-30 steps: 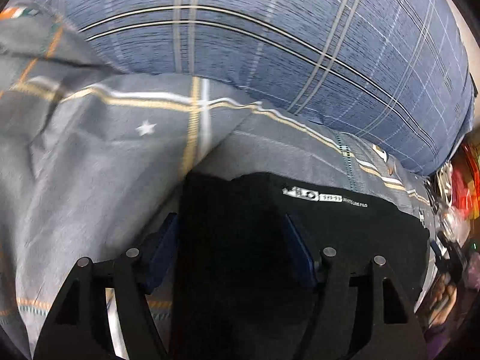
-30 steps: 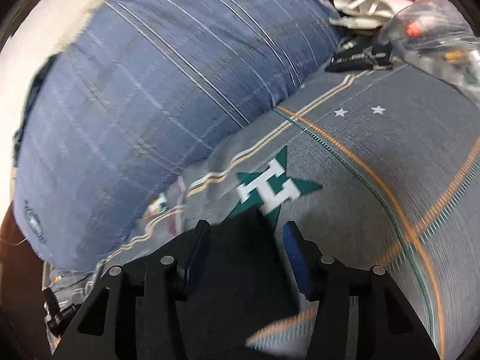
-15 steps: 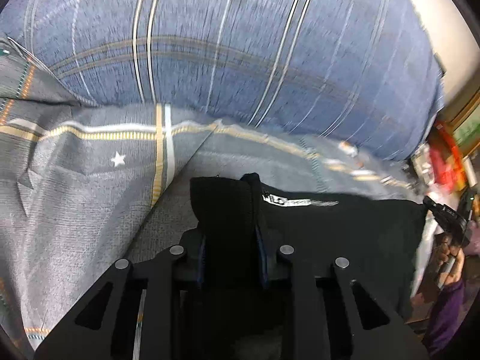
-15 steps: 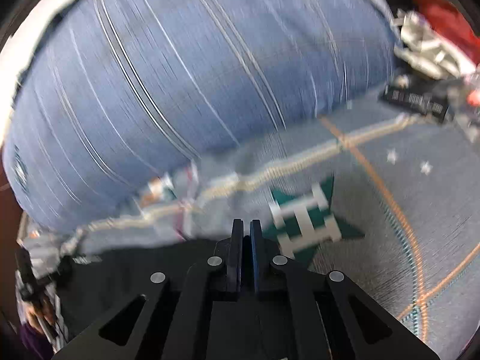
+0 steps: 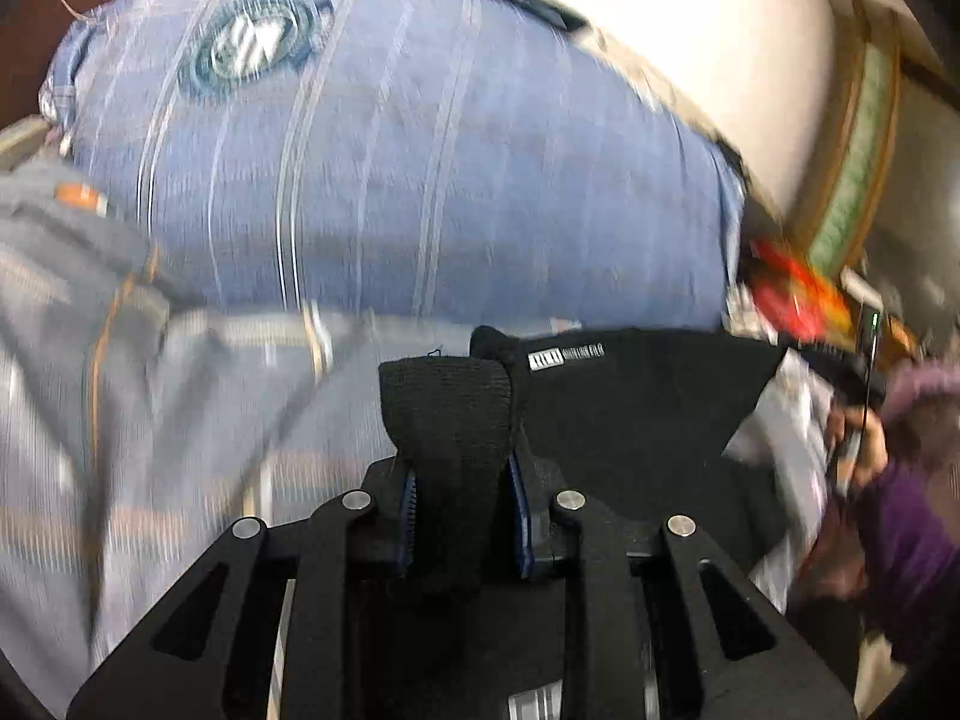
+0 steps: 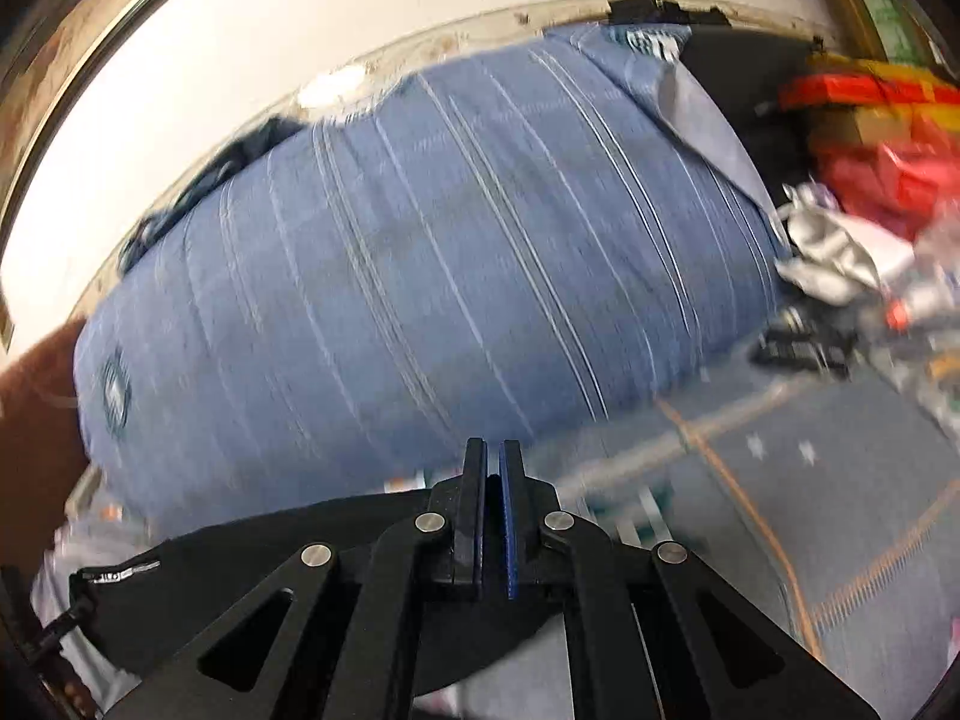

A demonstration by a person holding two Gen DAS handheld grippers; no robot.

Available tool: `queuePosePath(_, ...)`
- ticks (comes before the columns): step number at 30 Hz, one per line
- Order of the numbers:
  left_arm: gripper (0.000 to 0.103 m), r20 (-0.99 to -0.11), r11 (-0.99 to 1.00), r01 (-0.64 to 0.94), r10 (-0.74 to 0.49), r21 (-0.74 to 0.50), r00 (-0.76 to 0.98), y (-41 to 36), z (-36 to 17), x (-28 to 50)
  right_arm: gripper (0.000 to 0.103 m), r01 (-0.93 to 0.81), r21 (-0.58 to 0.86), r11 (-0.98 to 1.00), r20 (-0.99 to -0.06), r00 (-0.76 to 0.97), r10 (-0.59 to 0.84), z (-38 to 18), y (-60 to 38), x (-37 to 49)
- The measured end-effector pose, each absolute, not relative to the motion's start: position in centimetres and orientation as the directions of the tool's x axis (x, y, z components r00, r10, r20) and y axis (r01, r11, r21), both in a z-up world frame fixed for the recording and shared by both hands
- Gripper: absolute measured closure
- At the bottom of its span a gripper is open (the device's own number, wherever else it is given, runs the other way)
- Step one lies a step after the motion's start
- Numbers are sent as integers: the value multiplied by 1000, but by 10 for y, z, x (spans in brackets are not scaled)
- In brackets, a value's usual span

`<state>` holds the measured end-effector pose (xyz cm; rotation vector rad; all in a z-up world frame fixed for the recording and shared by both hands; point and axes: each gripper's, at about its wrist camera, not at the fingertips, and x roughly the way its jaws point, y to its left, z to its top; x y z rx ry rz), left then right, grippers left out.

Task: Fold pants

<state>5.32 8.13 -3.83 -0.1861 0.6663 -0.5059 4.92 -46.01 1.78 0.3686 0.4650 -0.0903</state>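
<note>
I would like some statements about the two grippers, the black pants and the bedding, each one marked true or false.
1. The left gripper pinches a bunch of the black pants. True.
2. The right gripper is wide open. False: its jaws are almost together, clamping the pants.
3. A blue striped pillow lies beyond the pants. True.
4. The pants are white. False: they are black, with a small white label.
</note>
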Motion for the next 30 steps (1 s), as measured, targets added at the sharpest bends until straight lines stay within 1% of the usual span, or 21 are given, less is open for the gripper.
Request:
queuePosePath(3,81,-601,869,398,-493,-296,630,78,-58,16,100,142,321,936,-456,890,21,-3,-462,-12)
queuePosePath(5,81,-641,878,380,-473,-289,605,78,-66,5,100,136,311,941,-486,873,34,-18,-466,-54)
queuePosePath(8,80,-690,884,365,-458,-291,560,75,-75,-8,100,112,255,960,-562,825,53,-38,-466,-106)
queuePosePath(9,79,-705,891,361,-441,-274,555,75,-77,-16,97,93,249,964,-589,805,74,-44,-466,-120)
queuePosePath(10,76,-716,896,356,-430,-265,549,76,-78,-19,95,78,253,964,-622,777,100,-51,-468,-133)
queuePosePath(12,71,-729,905,333,-414,-266,544,80,-79,-28,93,107,238,965,-697,711,93,-62,-473,-148)
queuePosePath(13,69,-734,909,314,-408,-273,543,84,-79,-30,87,147,227,963,-730,680,68,-67,-480,-154)
queuePosePath(14,68,-737,914,294,-400,-279,544,87,-78,-31,78,170,233,958,-739,671,60,-69,-486,-156)
queuePosePath(15,65,-738,918,285,-392,-276,549,89,-77,-35,76,202,246,948,-740,671,50,-68,-492,-159)
queuePosePath(18,65,-726,931,273,-362,-244,585,90,-67,-39,65,240,264,934,-708,706,19,-53,-498,-154)
queuePosePath(19,64,-717,934,271,-352,-232,602,89,-63,-41,57,233,265,936,-699,715,20,-48,-495,-147)
queuePosePath(20,64,-709,937,268,-345,-224,615,88,-60,-42,52,223,268,937,-693,721,27,-43,-491,-139)
queuePosePath(23,62,-688,941,252,-338,-226,643,89,-52,-42,51,195,259,946,-702,711,46,-38,-473,-105)
queuePosePath(25,60,-690,941,239,-338,-240,639,94,-51,-39,51,169,268,948,-708,702,74,-38,-455,-81)
queuePosePath(26,57,-700,942,231,-335,-243,630,97,-52,-37,51,151,280,948,-706,702,96,-39,-447,-75)
queuePosePath(27,50,-723,943,224,-331,-245,606,102,-54,-34,51,130,299,945,-701,702,125,-41,-437,-68)
queuePosePath(28,47,-740,944,217,-329,-247,587,106,-56,-32,51,106,326,939,-695,700,163,-43,-426,-60)
queuePosePath(30,47,-764,937,204,-350,-284,542,114,-61,-33,51,49,383,922,-694,674,252,-51,-401,-43)
